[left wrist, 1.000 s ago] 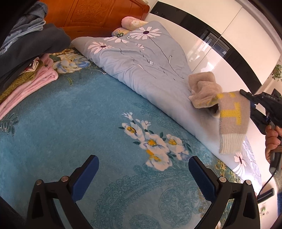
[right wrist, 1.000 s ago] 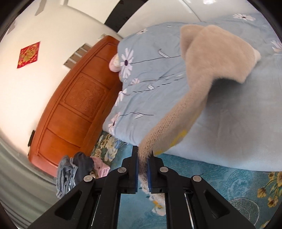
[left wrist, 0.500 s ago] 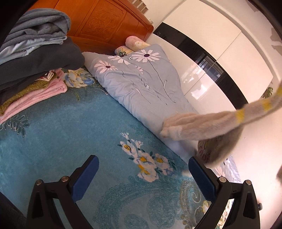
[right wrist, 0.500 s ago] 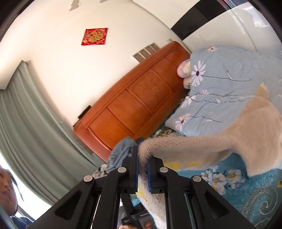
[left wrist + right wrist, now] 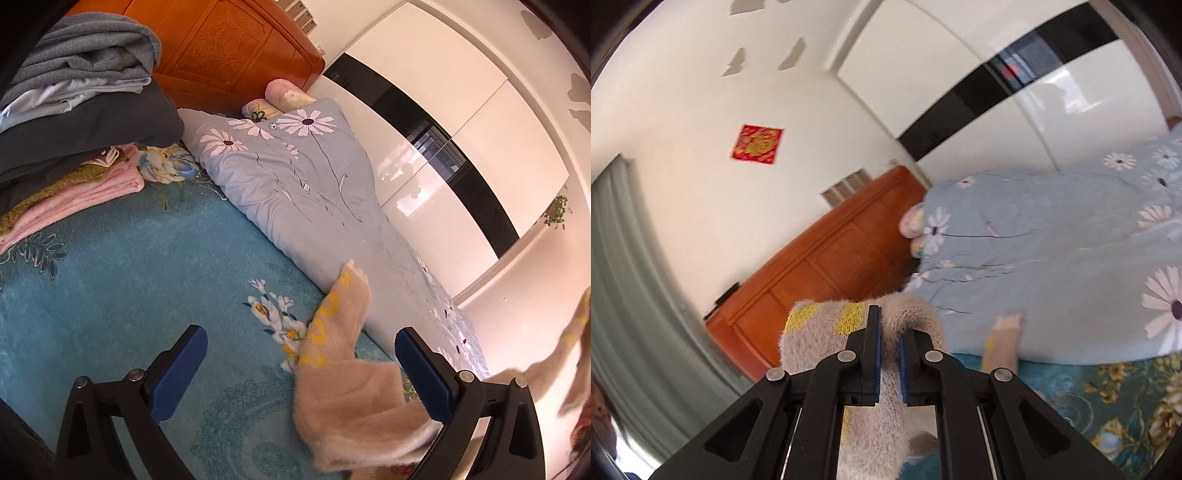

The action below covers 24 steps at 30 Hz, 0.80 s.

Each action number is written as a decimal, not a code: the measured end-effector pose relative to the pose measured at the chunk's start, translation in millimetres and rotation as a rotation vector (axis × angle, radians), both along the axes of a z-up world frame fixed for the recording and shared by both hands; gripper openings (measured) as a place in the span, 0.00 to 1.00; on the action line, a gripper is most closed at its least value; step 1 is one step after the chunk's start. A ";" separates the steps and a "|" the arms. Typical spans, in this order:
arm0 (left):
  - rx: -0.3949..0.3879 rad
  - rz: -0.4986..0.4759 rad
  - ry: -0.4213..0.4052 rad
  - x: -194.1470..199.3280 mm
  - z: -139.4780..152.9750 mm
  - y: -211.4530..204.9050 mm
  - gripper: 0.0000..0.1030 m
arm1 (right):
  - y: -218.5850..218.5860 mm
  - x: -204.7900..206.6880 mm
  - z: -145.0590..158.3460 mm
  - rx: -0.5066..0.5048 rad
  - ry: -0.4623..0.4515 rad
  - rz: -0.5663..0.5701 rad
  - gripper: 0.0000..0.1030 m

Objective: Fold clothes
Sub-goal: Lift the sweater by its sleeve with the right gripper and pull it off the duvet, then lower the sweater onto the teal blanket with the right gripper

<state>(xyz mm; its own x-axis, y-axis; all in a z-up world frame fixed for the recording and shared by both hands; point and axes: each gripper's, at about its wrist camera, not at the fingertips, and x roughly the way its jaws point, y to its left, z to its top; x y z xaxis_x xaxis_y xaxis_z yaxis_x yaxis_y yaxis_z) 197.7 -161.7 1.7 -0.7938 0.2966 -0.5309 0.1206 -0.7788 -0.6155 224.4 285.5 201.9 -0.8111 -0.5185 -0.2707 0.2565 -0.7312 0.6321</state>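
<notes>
A fuzzy beige sweater with yellow letters [image 5: 347, 387] lies partly on the teal floral bedspread [image 5: 110, 288], one part between my left fingers and one reaching toward the quilt. My left gripper [image 5: 299, 373] is open and low over the bed; the sweater touches its right finger [image 5: 421, 373]. My right gripper [image 5: 889, 354] is shut on a fold of the same sweater [image 5: 827, 332] and holds it up high. The sweater's far end [image 5: 1001, 343] shows on the bed below.
A stack of folded clothes [image 5: 74, 122], grey, dark and pink, sits at the left by the orange headboard [image 5: 229, 48]. A light blue daisy quilt [image 5: 303, 184] lies along the bed's far side, with pillows [image 5: 284, 96] behind it. White wardrobe doors [image 5: 461, 122] stand beyond.
My right gripper has lifted the sweater and swung it toward me. The sweater has come off the quilt onto the bedspread, in between my left fingers. My left gripper has tilted slightly.
</notes>
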 end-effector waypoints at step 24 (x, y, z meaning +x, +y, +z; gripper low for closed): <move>-0.137 -0.295 -0.383 -34.9 -61.4 125.2 1.00 | 194.6 182.4 -215.0 0.252 -0.774 -0.821 0.41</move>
